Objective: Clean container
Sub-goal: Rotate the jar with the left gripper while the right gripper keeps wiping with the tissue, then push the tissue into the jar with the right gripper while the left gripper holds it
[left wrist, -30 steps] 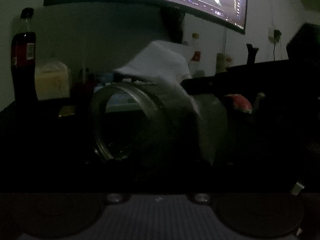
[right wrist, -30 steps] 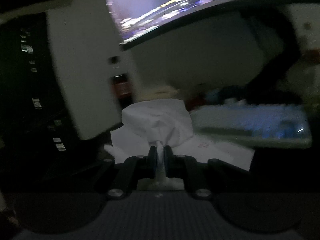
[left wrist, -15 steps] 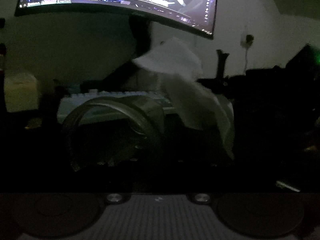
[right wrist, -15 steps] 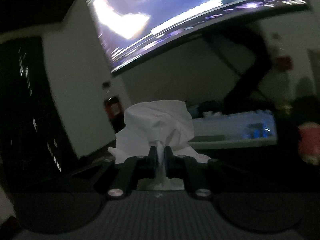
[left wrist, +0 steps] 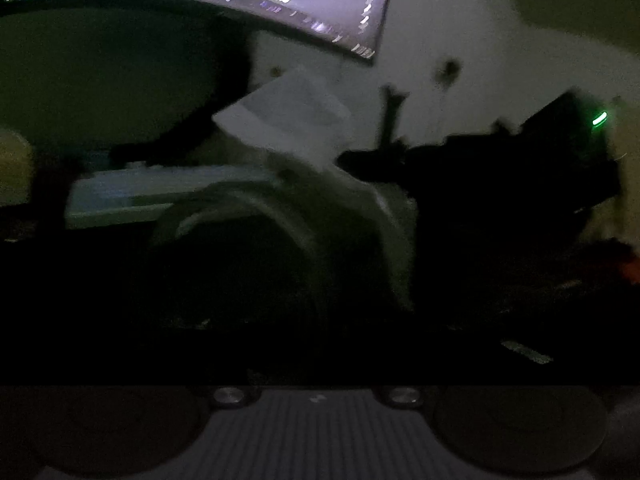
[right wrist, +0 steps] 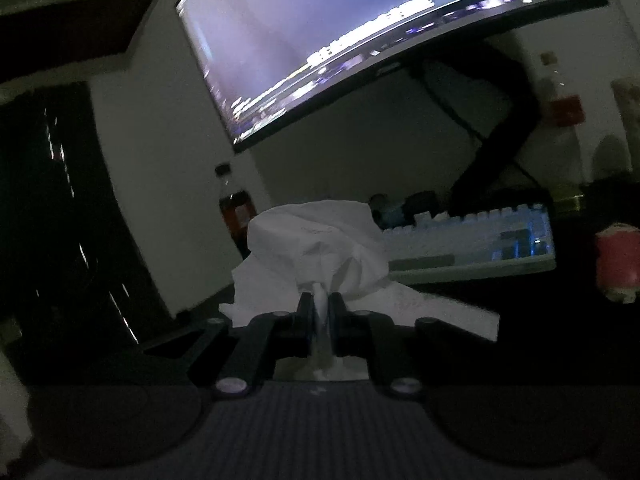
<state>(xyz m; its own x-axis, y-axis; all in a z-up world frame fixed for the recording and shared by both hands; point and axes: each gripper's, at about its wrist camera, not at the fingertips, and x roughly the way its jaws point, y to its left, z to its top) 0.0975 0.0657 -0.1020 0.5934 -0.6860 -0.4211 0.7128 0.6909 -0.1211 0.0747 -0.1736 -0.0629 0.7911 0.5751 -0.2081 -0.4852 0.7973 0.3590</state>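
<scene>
In the dim left wrist view a clear round container [left wrist: 280, 240] fills the centre, its open mouth turned toward the left. It seems held between my left gripper's fingers, which are too dark to make out. A white tissue [left wrist: 288, 124] hangs over the container's top and right side. In the right wrist view my right gripper [right wrist: 320, 312] is shut on the bunched white tissue [right wrist: 316, 244], which billows above the fingertips.
A curved lit monitor [right wrist: 360, 32] hangs above a backlit keyboard [right wrist: 472, 244]. A dark cola bottle [right wrist: 236, 212] stands at the left, a pink object [right wrist: 616, 260] at the right. A dark device with a green light [left wrist: 598, 118] is at right in the left wrist view.
The left view has swung right: the container sits further right in frame and the bottle at left has gone out of view. The right gripper has tilted up, tissue still held.
</scene>
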